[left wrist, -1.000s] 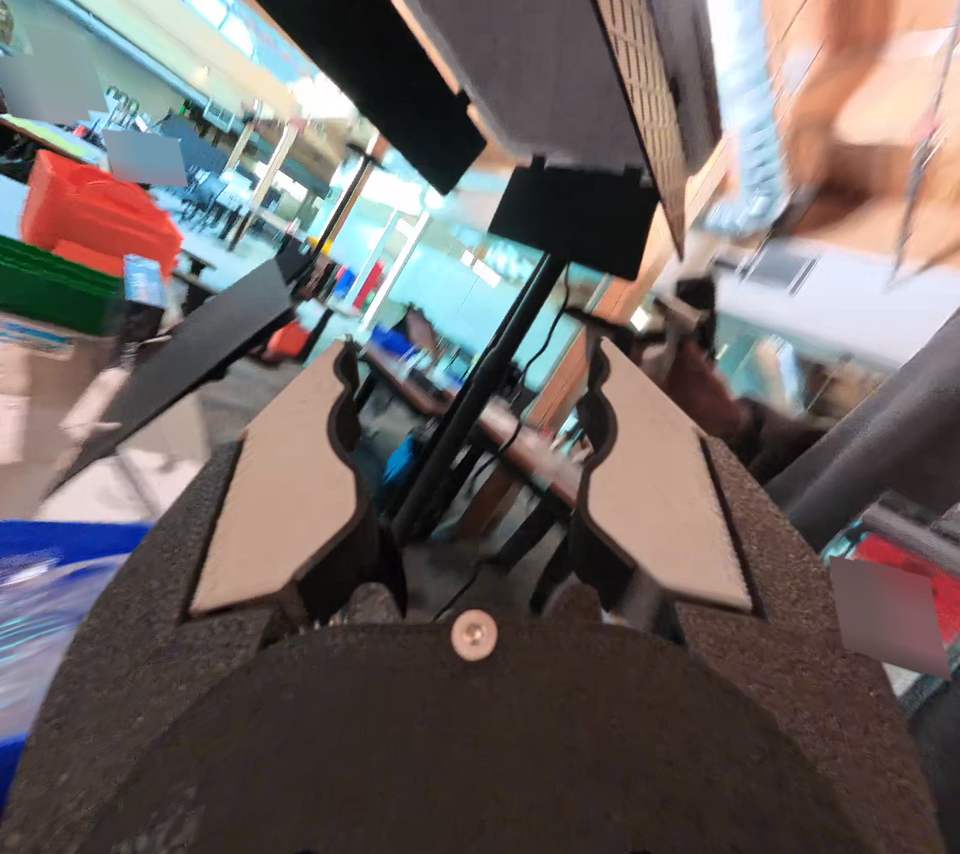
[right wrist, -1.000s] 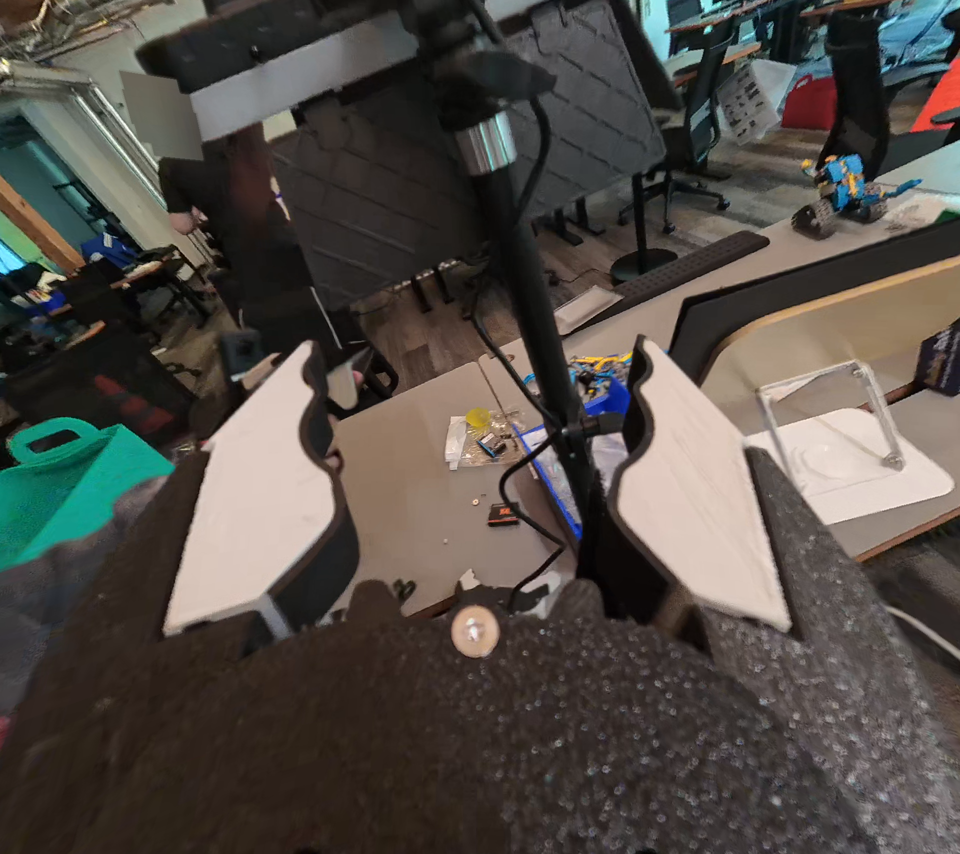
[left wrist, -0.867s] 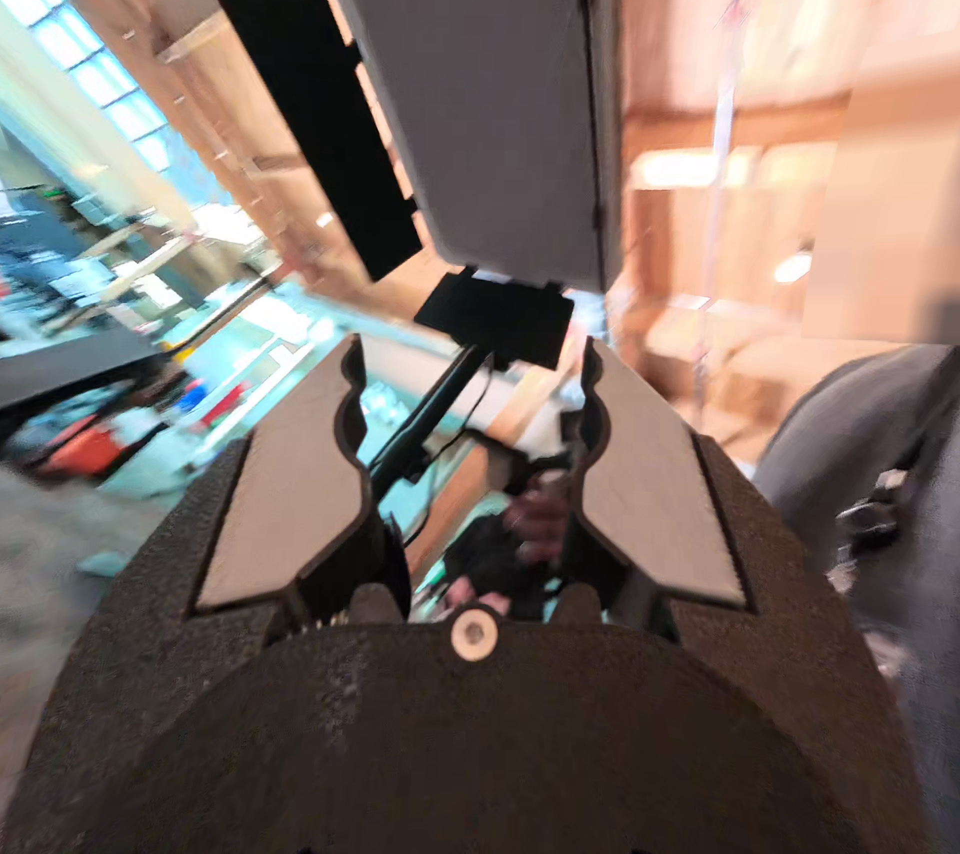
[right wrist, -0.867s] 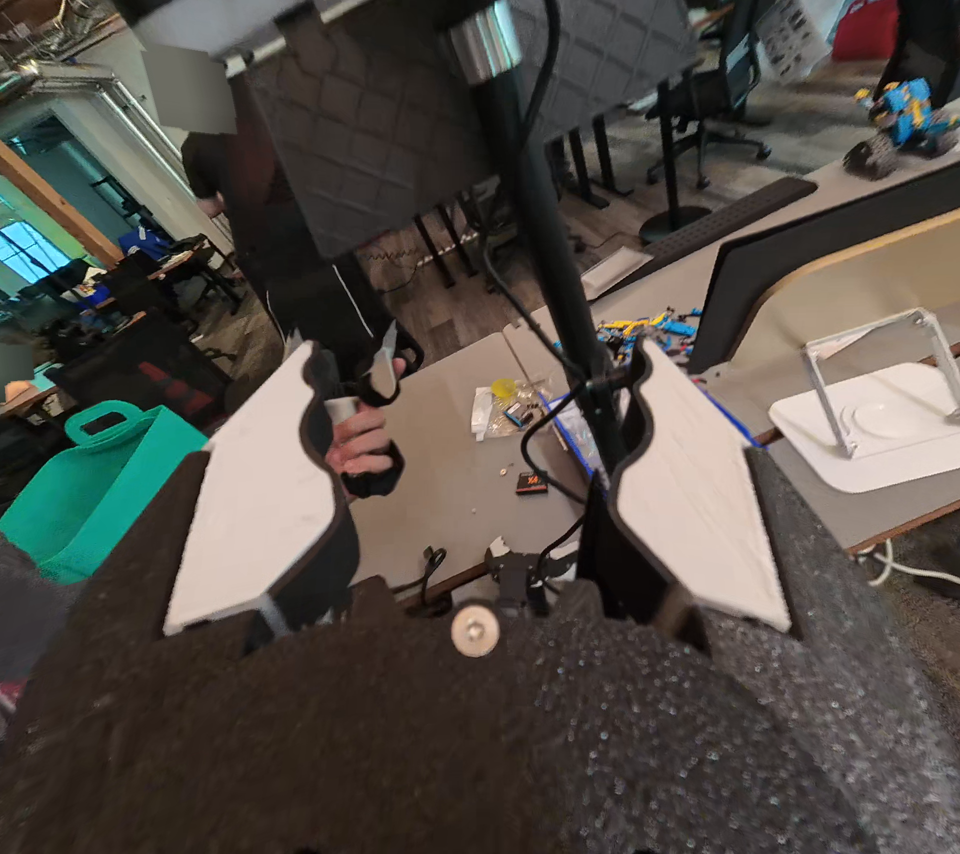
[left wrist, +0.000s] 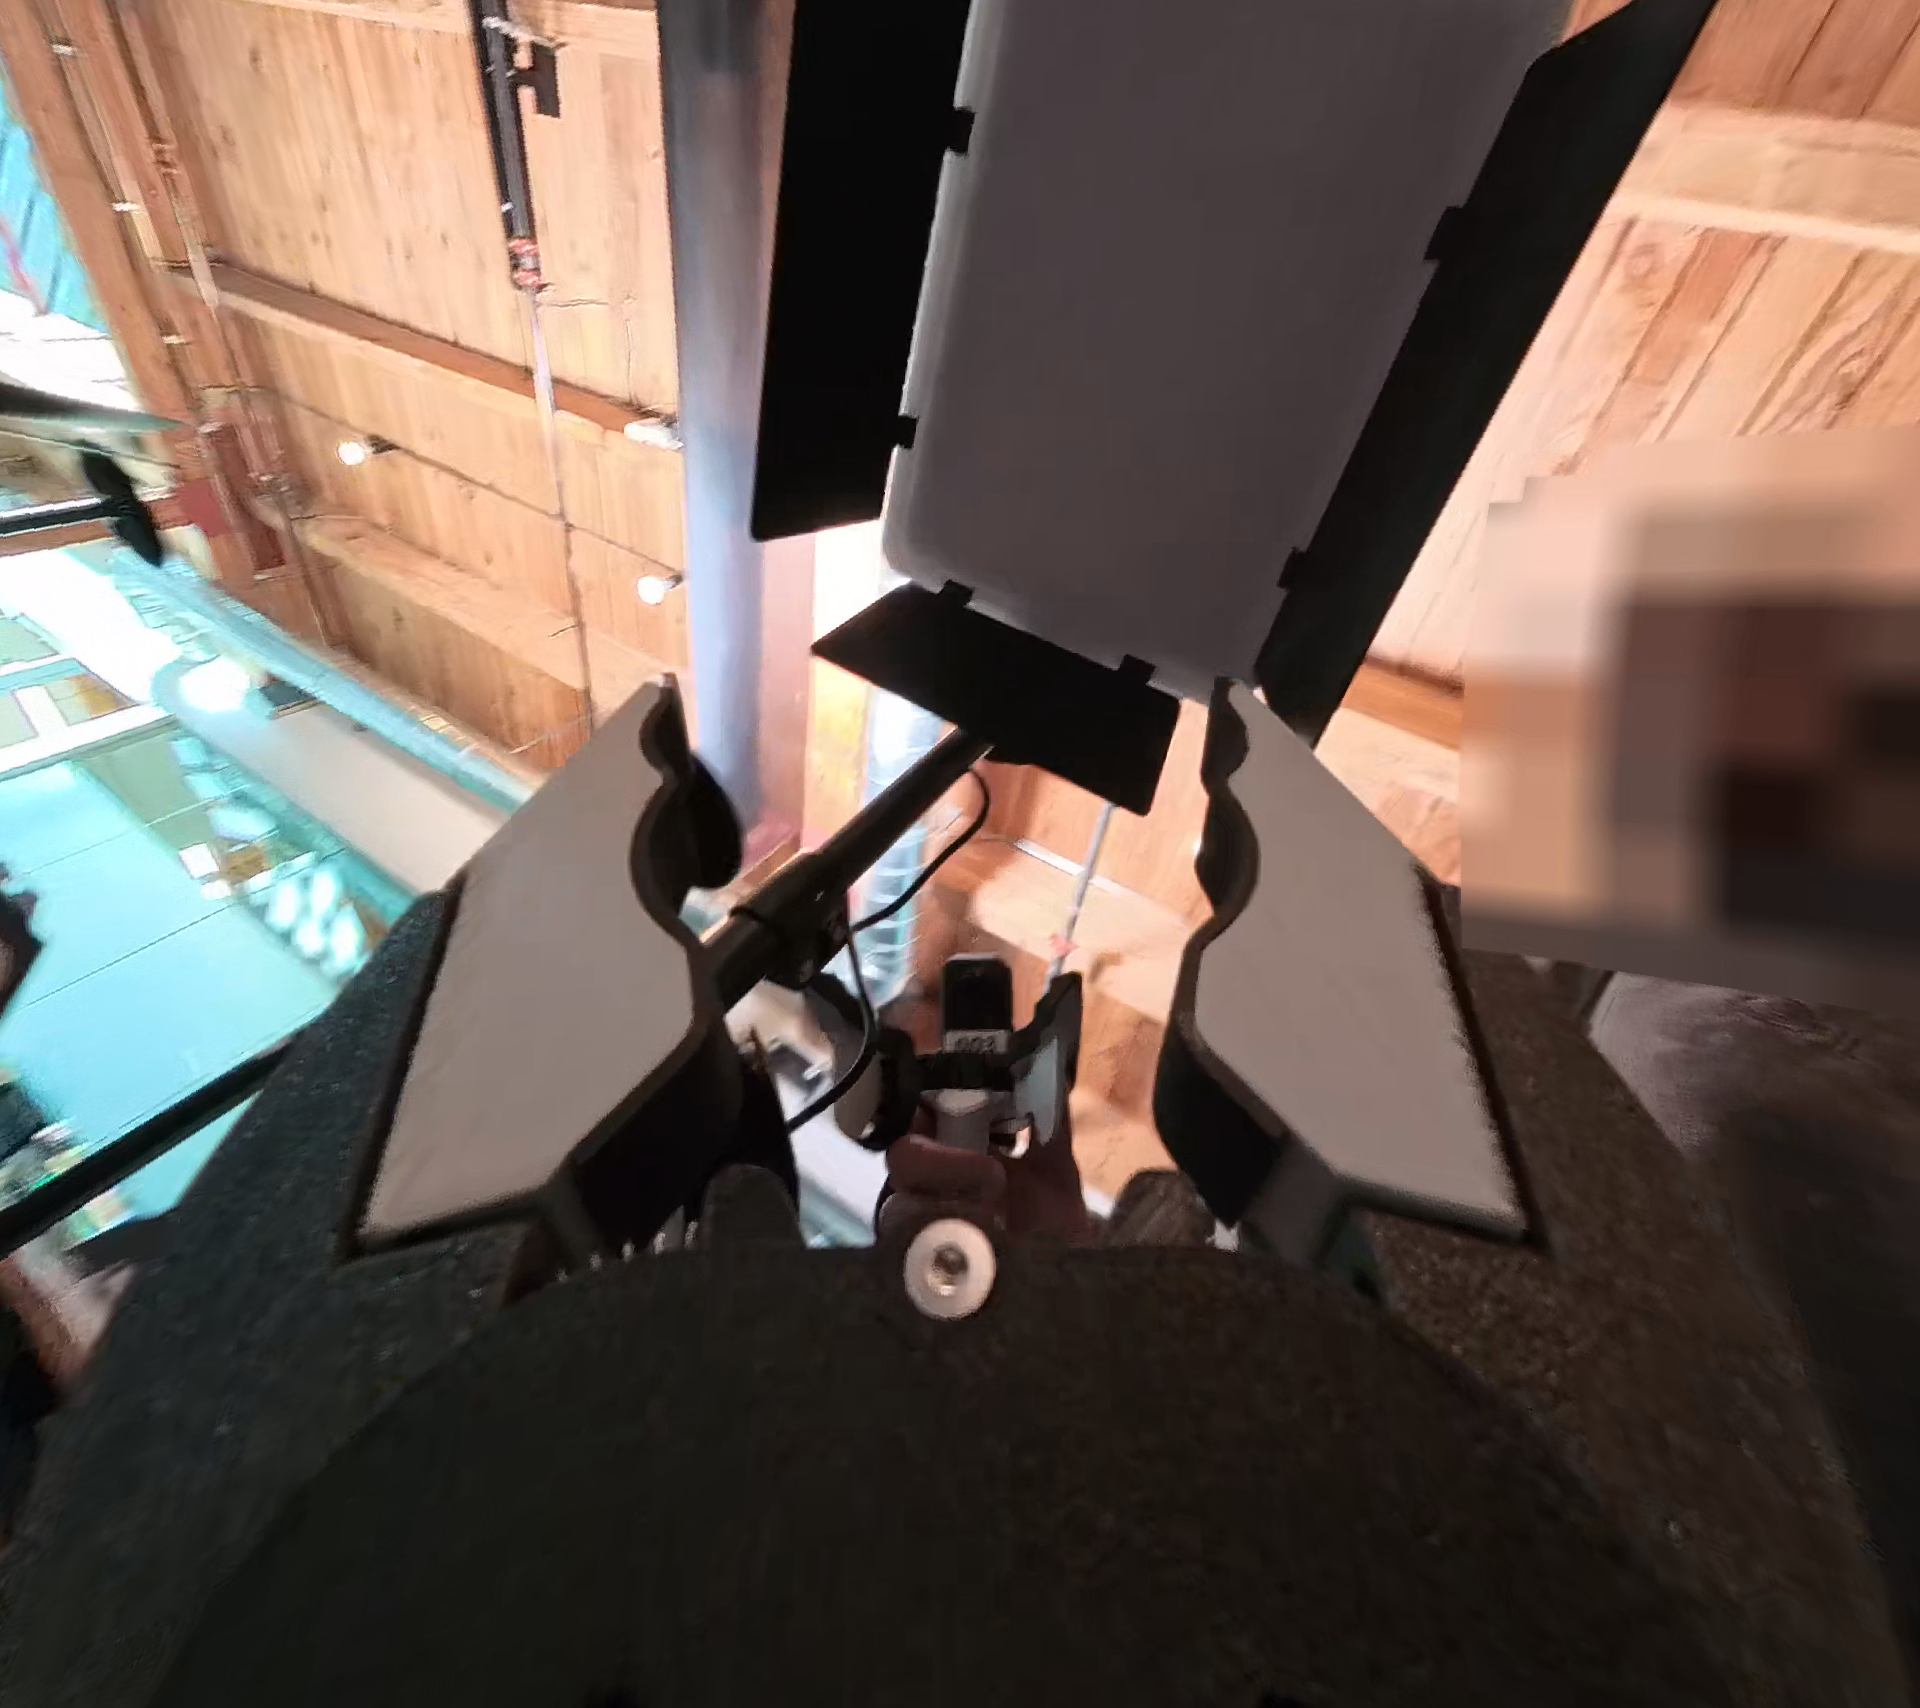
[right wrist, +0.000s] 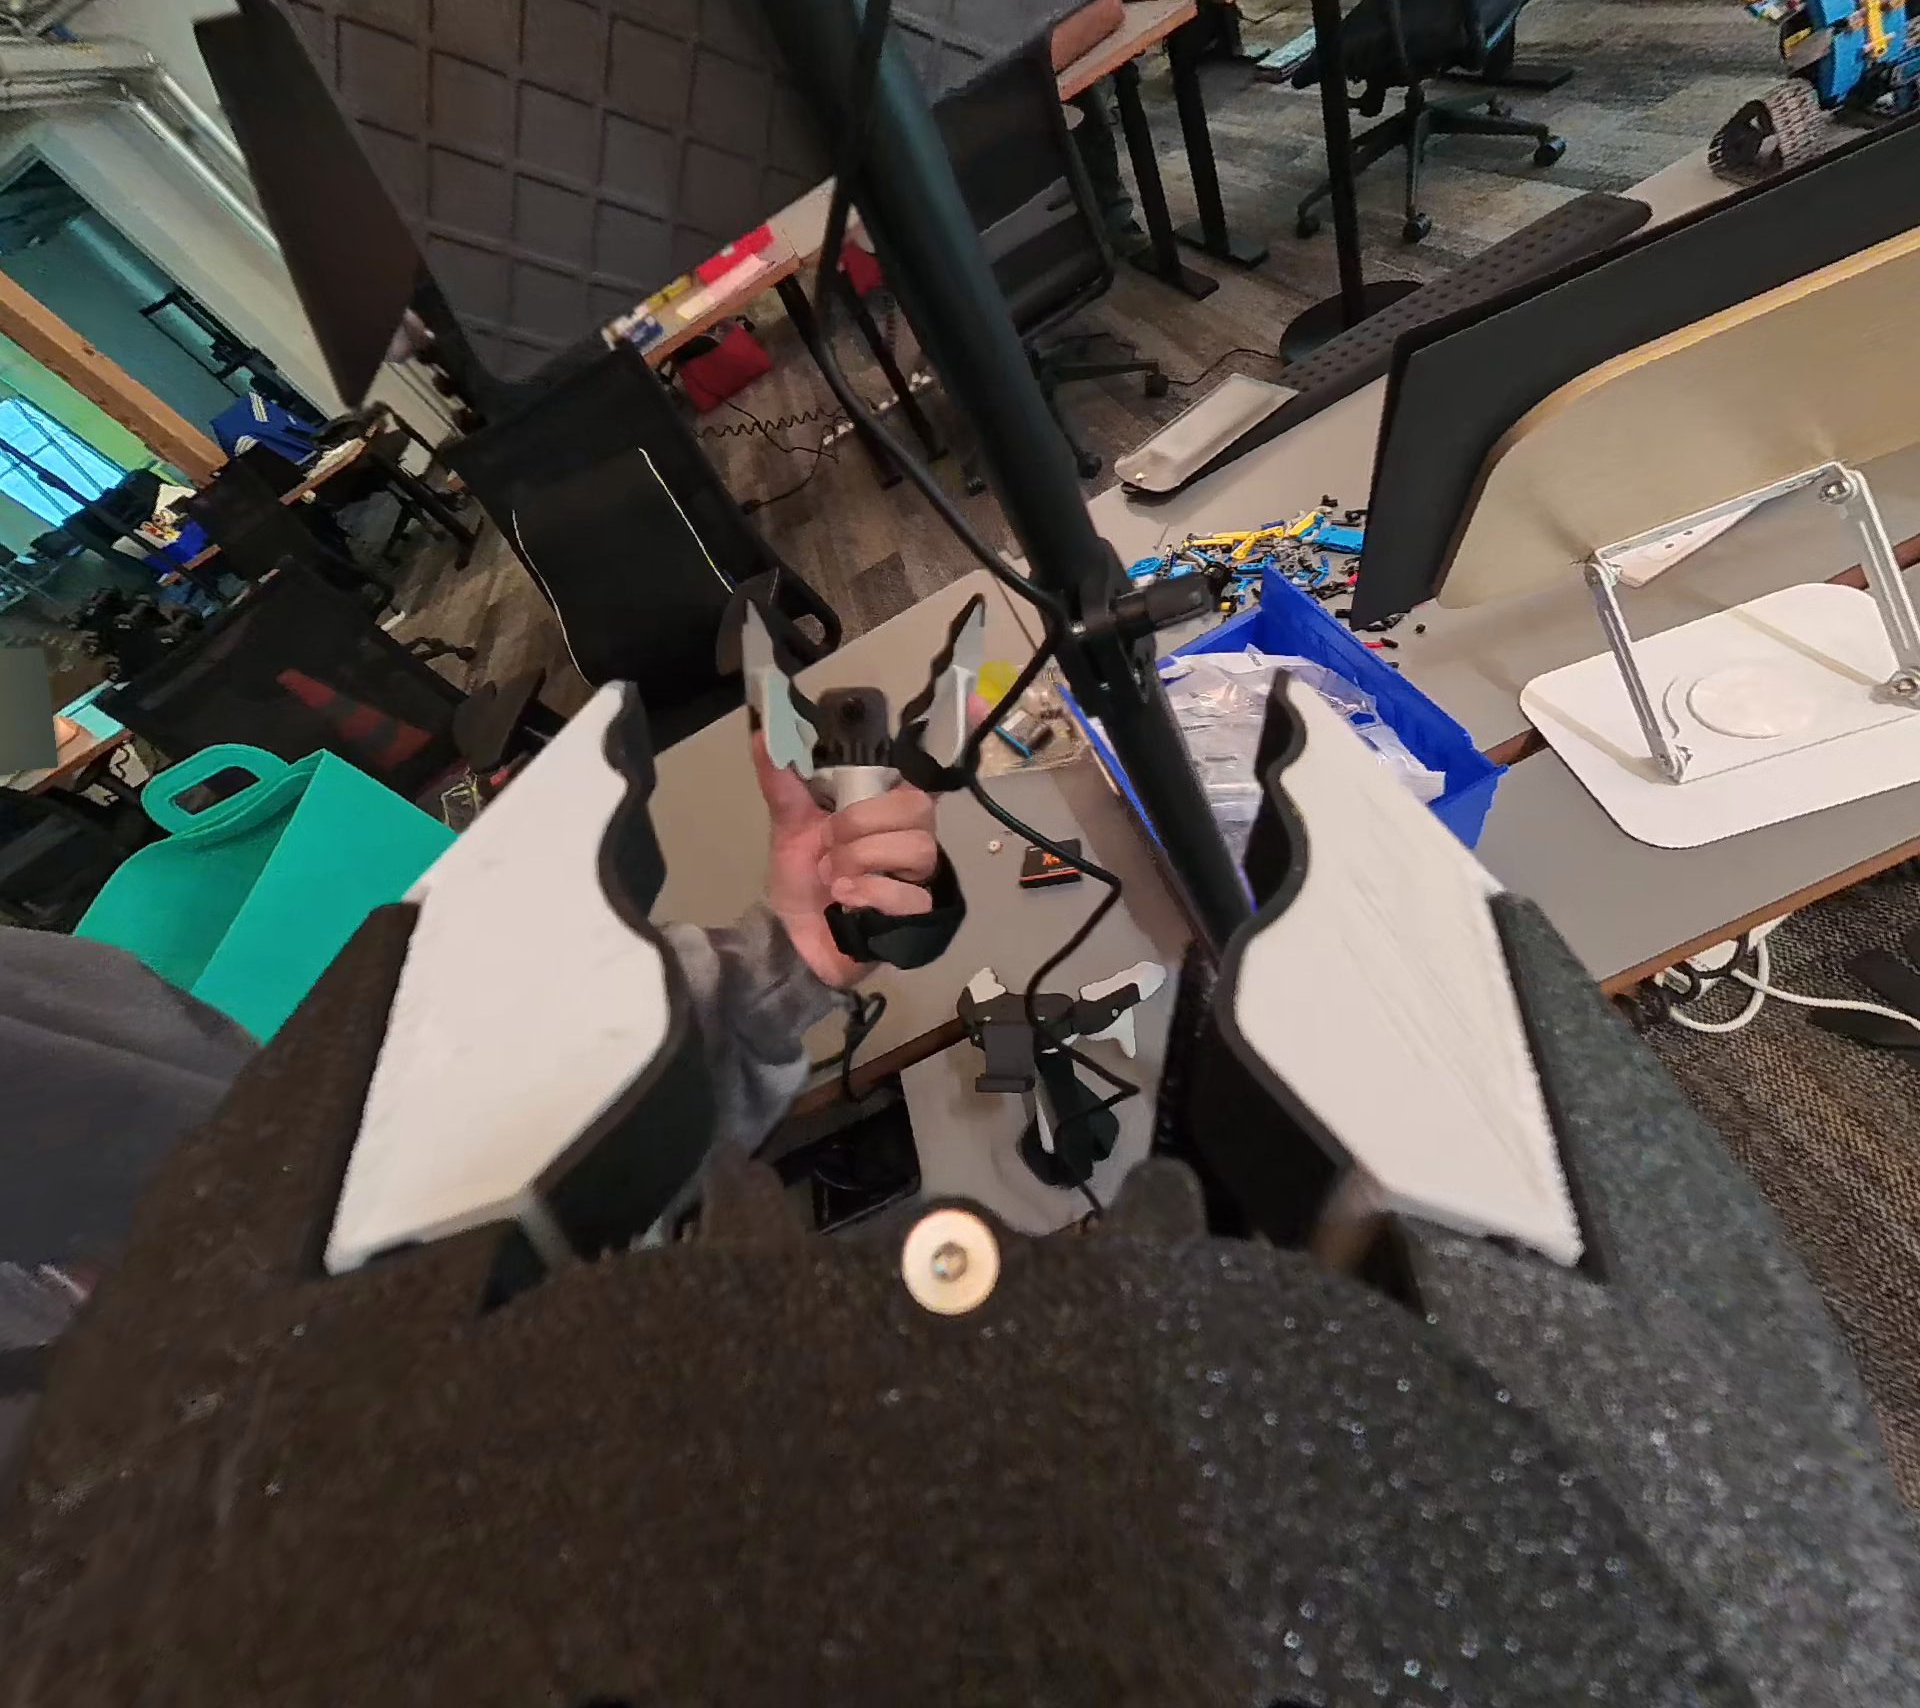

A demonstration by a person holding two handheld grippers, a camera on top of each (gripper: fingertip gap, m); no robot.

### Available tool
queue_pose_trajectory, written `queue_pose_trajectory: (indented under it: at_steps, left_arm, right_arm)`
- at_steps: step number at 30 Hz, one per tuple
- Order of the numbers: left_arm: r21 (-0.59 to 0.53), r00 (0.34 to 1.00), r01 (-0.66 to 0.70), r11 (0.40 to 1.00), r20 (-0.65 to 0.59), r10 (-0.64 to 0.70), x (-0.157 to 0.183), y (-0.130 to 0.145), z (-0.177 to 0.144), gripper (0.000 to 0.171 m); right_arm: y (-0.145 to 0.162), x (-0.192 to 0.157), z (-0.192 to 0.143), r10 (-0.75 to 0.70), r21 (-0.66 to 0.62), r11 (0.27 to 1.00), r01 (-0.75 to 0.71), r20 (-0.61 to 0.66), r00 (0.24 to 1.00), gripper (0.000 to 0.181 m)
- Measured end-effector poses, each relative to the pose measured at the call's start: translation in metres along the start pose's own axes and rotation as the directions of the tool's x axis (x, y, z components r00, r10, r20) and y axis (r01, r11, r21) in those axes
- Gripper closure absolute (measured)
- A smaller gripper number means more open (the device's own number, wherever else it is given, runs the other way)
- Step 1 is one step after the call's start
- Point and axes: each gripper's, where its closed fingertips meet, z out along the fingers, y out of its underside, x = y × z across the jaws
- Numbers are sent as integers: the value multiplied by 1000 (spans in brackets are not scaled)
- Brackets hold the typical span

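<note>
Air surrounds our left gripper and right gripper, both spread wide, empty; light stand pole rises over grey bench, wooden ceiling above.

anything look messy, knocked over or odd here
Nothing is damaged or spilled. The toy bricks lie scattered loose on the grey desk behind the blue bin, and a spare gripper sits at the desk's edge. Both hand-held grippers, left and right, are open and empty.
</note>
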Motion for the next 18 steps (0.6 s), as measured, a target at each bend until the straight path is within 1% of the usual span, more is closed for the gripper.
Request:
queue_pose_trajectory:
  at_steps: [1,2,3,4,6,7,10,11,12,13,15,16,17,18]
  left_arm:
    - [-49,998,-40,998,53,43,1,5,0,76]
    - [-121,988,-89,989,115,103,2,13,0,77]
    - [-209,967,-144,967,178,182,2,23,-2,77]
    - [-303,934,-197,932,232,273,2,34,-6,77]
    - [-474,845,-281,835,290,449,4,52,-17,76]
    - [-531,801,-306,790,306,515,6,59,-22,76]
    - [-636,665,-338,694,361,654,11,72,-40,77]
    - [-662,614,-344,666,378,693,12,76,-46,77]
    - [-684,559,-350,640,396,729,12,80,-53,78]
    - [-703,502,-358,615,411,761,12,84,-59,78]
    - [-732,366,-373,571,449,815,10,92,-69,80]
    - [-741,297,-375,557,474,829,8,96,-75,80]
    - [-746,232,-377,549,498,835,6,102,-81,80]
    - [-746,166,-379,547,526,834,3,108,-87,81]
  right_arm:
    - [1,3,0,-8,-7,1000,8,2,1000,66]
    - [3,7,1,-19,-15,1000,19,8,1000,66]
    - [5,11,2,-38,-24,999,38,13,999,66]
    - [7,16,3,-69,-36,997,70,19,997,68]
    - [14,27,7,-144,-76,986,147,49,988,72]
    - [19,32,10,-178,-91,978,185,82,981,75]
    - [41,50,23,-253,-122,951,285,221,942,84]
    - [52,63,28,-257,-140,944,298,251,933,83]
    - [66,80,34,-239,-174,941,290,264,934,83]
    - [83,99,40,-185,-237,938,253,276,943,84]
    - [124,131,46,15,-399,909,119,315,949,87]
    - [142,148,48,84,-452,889,73,318,944,88]
    - [162,168,51,107,-496,866,63,307,946,89]
    - [183,188,52,101,-541,837,84,302,948,89]
